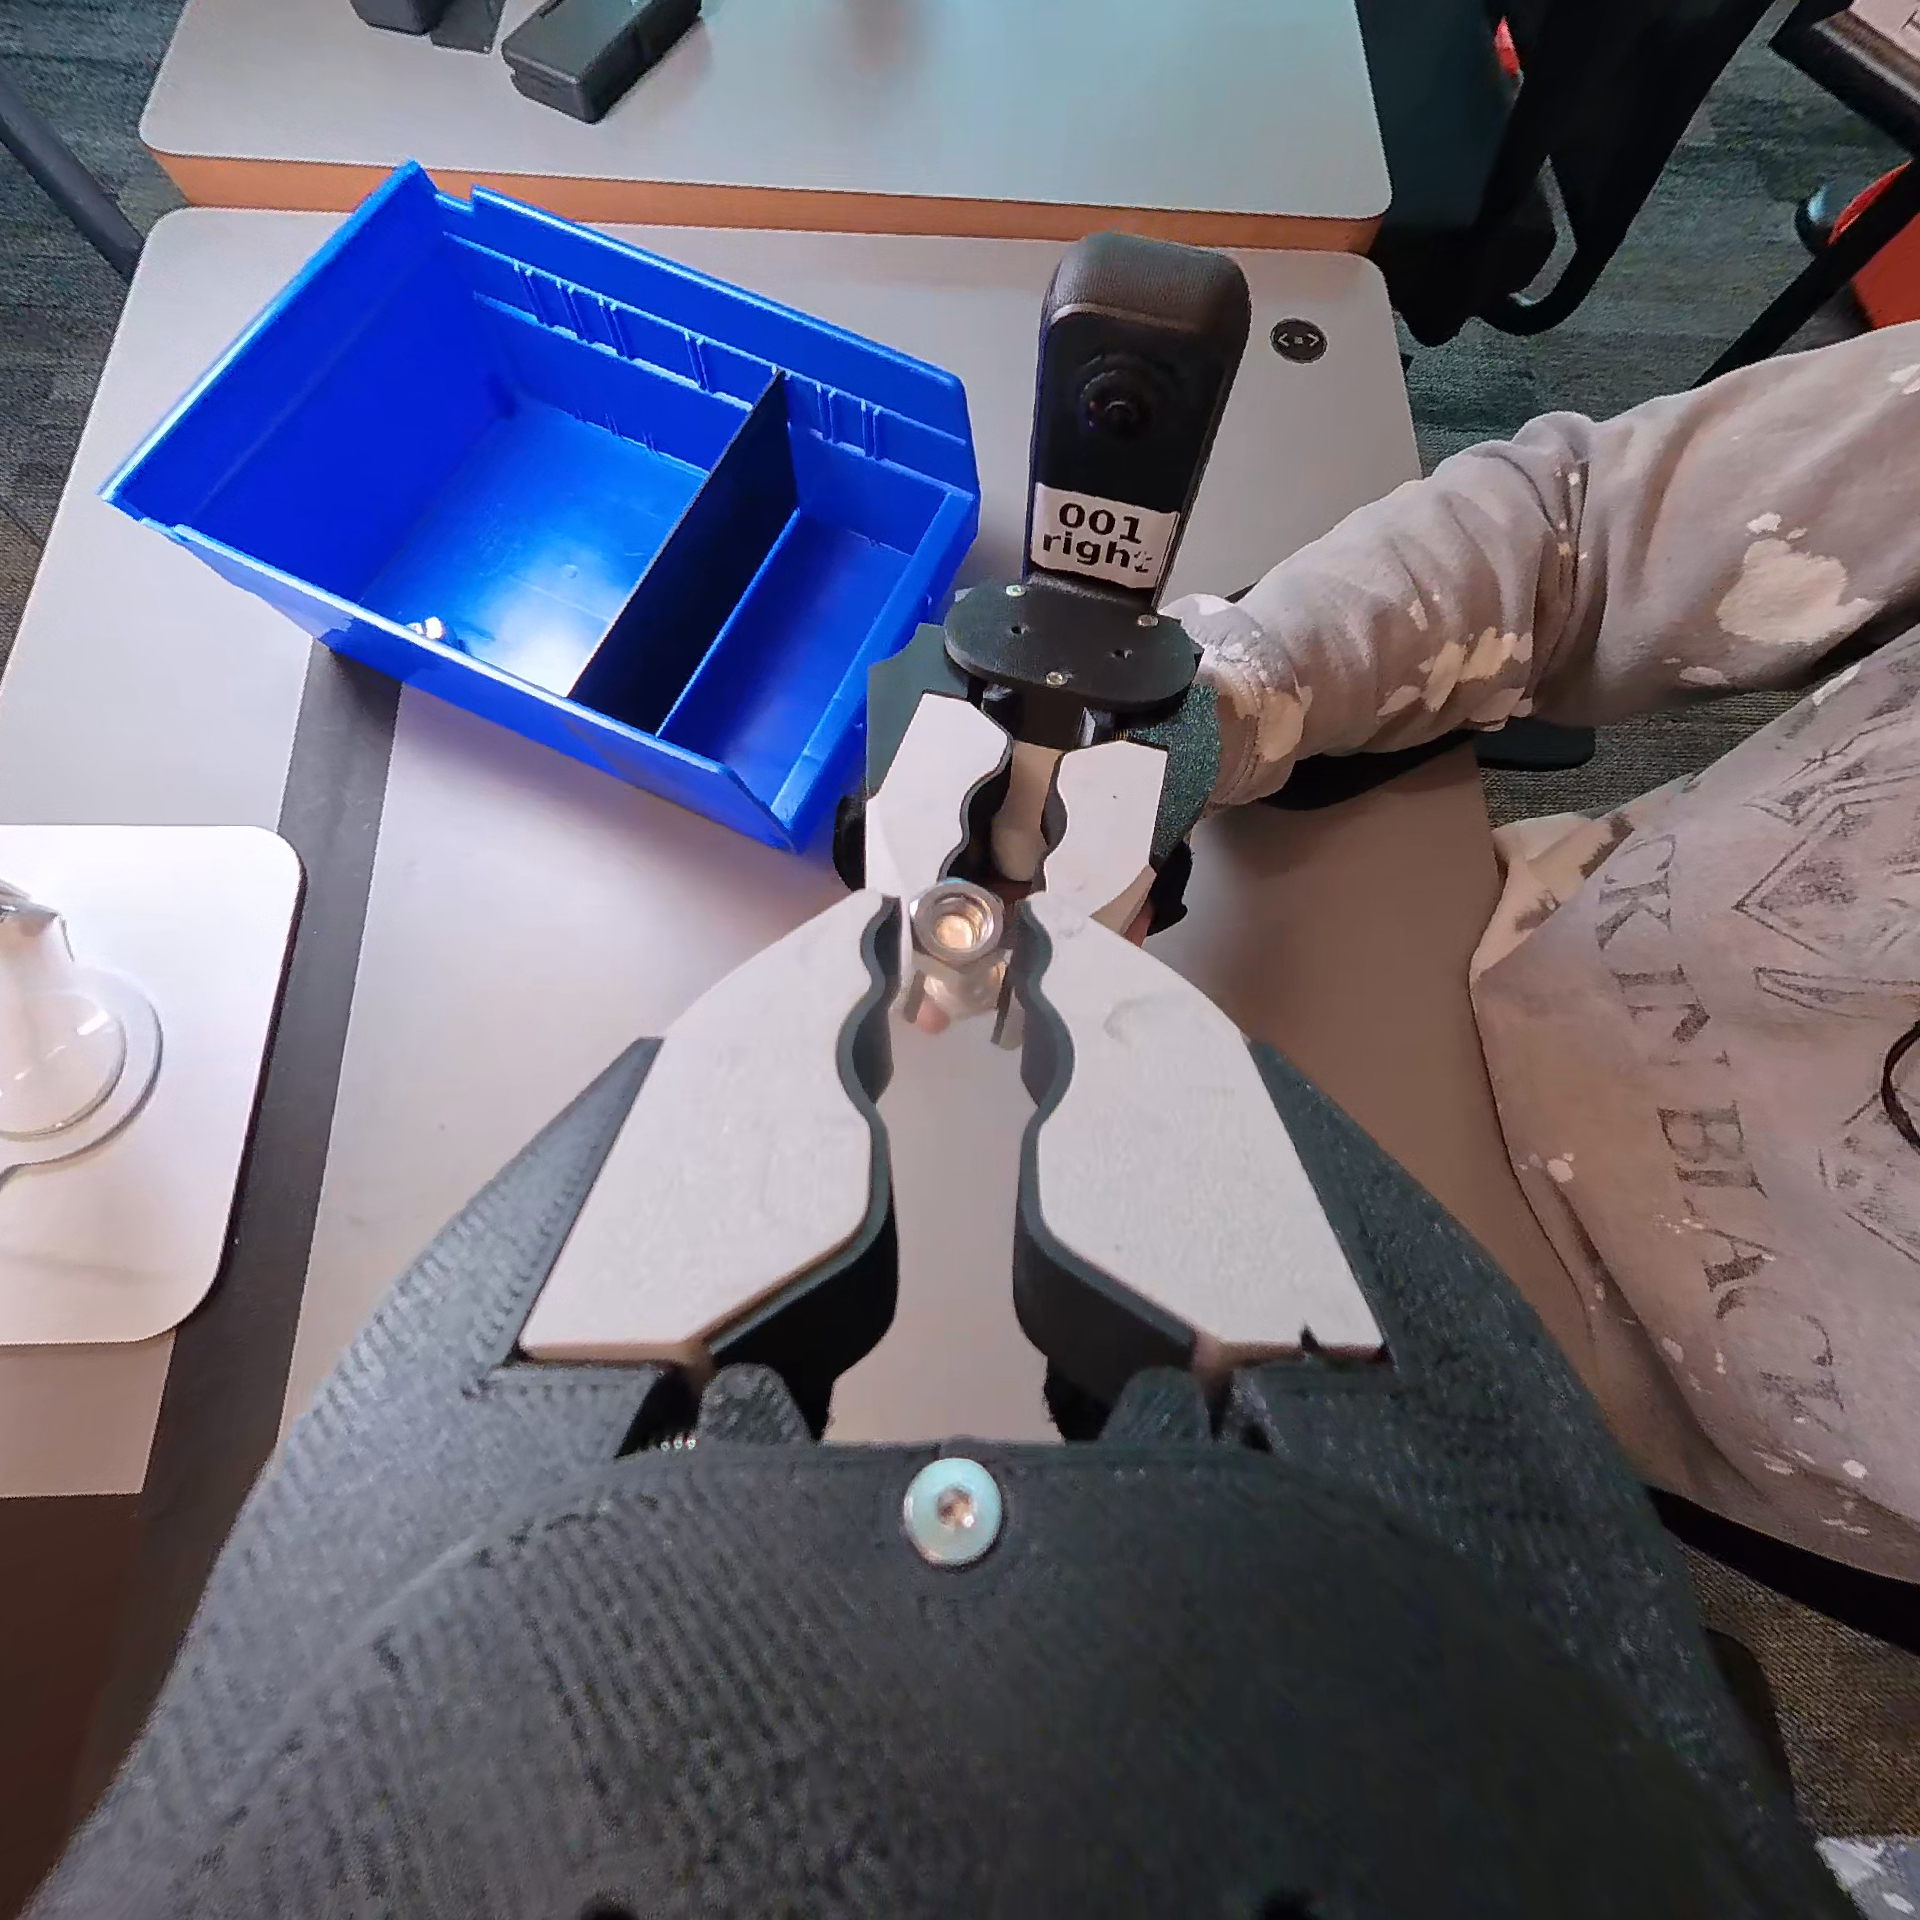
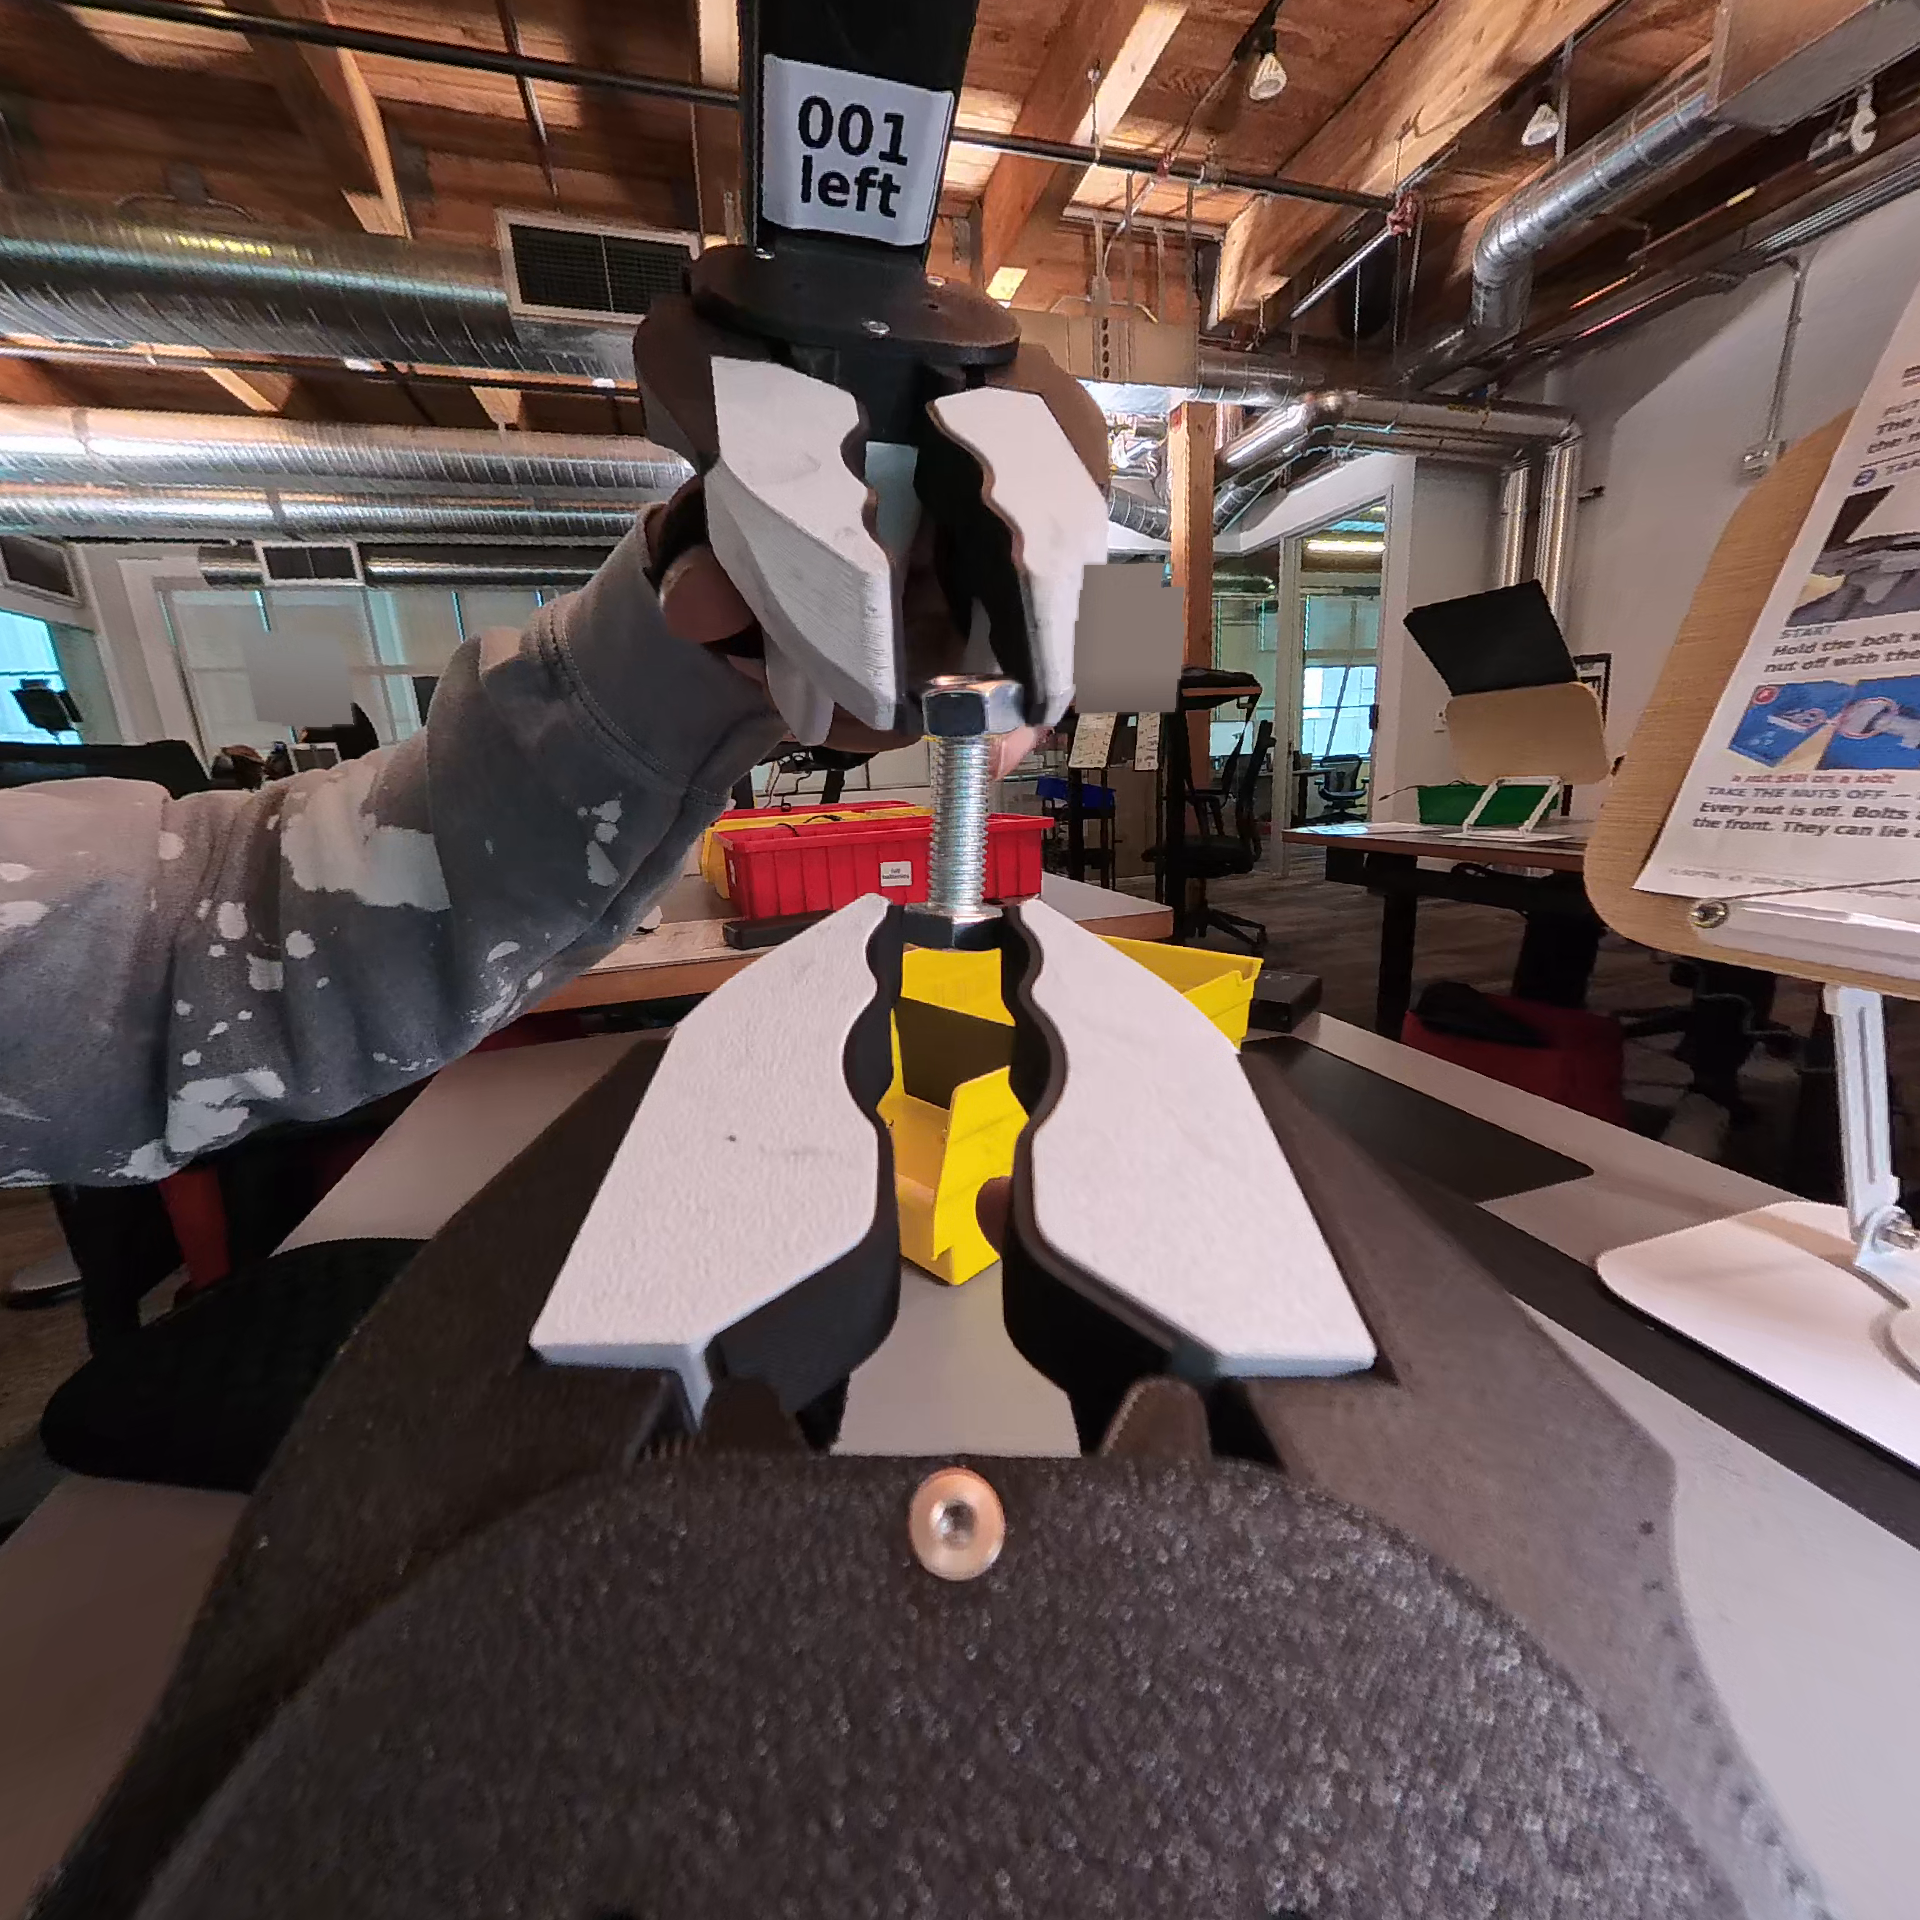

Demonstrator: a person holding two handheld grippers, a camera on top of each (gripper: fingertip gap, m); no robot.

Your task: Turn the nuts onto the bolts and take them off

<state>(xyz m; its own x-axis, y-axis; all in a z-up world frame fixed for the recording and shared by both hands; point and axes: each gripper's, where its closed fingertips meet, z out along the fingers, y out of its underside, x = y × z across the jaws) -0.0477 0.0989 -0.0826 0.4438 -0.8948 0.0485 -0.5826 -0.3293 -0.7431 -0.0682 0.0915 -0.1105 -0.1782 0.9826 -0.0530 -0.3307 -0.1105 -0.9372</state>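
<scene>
Right gripper [image 2: 951,920] clenches the bolt [image 2: 961,831] by its head, shaft upright. Left gripper [image 2: 961,707] grips the nut [image 2: 961,712] at the shaft's top, in line with it.

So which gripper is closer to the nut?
Left. The left gripper is shut on the nut; the right gripper grips the bolt by its head, at the thread's other end.

A blue bin [image 1: 540,509] with a dark divider [image 1: 686,551] sits on the grey desk [image 1: 499,894] at ten o'clock. In the right wrist view a yellow bin [image 2: 951,1132] lies centre, red bins [image 2: 831,862] behind it, and an instruction sheet [image 2: 1808,665] at three o'clock.
</scene>
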